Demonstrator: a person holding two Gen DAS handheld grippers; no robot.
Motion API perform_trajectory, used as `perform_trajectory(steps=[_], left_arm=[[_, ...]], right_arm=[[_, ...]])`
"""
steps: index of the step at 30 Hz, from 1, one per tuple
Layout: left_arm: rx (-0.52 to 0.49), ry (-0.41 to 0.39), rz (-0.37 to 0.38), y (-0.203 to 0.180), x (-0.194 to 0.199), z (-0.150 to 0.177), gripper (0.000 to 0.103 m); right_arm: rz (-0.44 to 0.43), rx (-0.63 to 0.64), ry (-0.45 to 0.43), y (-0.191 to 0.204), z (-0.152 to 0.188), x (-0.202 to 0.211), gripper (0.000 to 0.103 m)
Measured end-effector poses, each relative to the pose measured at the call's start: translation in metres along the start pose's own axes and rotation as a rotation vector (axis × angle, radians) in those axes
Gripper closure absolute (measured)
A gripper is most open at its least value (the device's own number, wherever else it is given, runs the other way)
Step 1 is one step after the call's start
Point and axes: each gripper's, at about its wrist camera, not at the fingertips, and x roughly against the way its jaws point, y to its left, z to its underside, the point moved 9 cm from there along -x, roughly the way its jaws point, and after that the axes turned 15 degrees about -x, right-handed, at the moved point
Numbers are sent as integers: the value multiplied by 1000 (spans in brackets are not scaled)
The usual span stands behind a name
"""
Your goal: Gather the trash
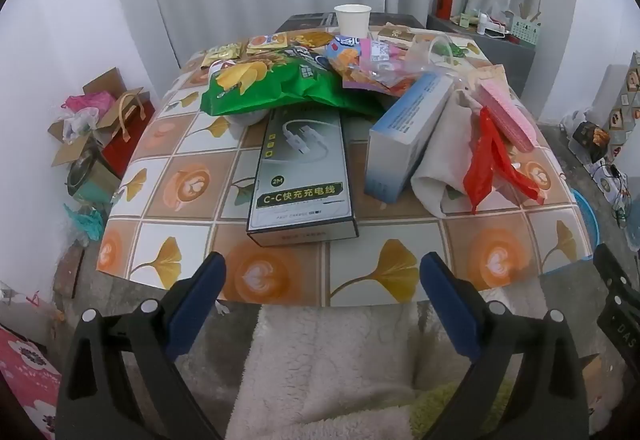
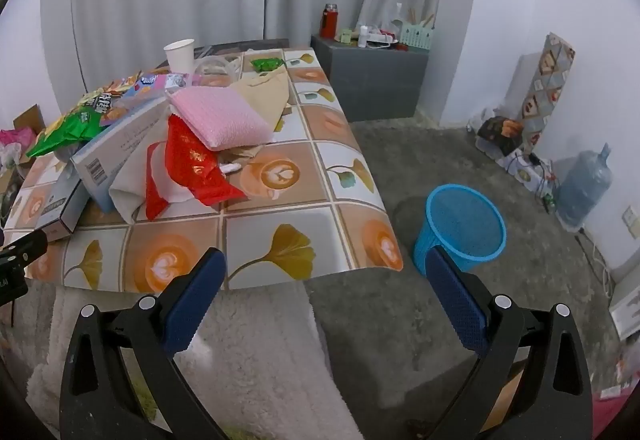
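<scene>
A table covering is patterned in squares of white, tan and brown, printed with golden ginkgo leaves and orange latte-art cups. A crumpled green crisp bag with yellow crisps is seen near the far edge, a grey-and-black cable box nearer the front edge. A red plastic wrapper bears gold lettering beside a pink textured pouch. A blue mesh waste bin is seen on grey floor.

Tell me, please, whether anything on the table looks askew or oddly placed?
Yes: the pale blue box is tilted, propped on a white cloth, and the green chip bag lies over the far end of the cable box. Nothing looks spilled.
</scene>
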Motion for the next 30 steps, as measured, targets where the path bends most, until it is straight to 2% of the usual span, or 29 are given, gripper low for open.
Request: perform_trajectory(steps=[30], left_arm=[[1, 7, 5, 0, 0, 1, 8]], right_arm=[[4, -3, -7, -3, -3, -1, 7]])
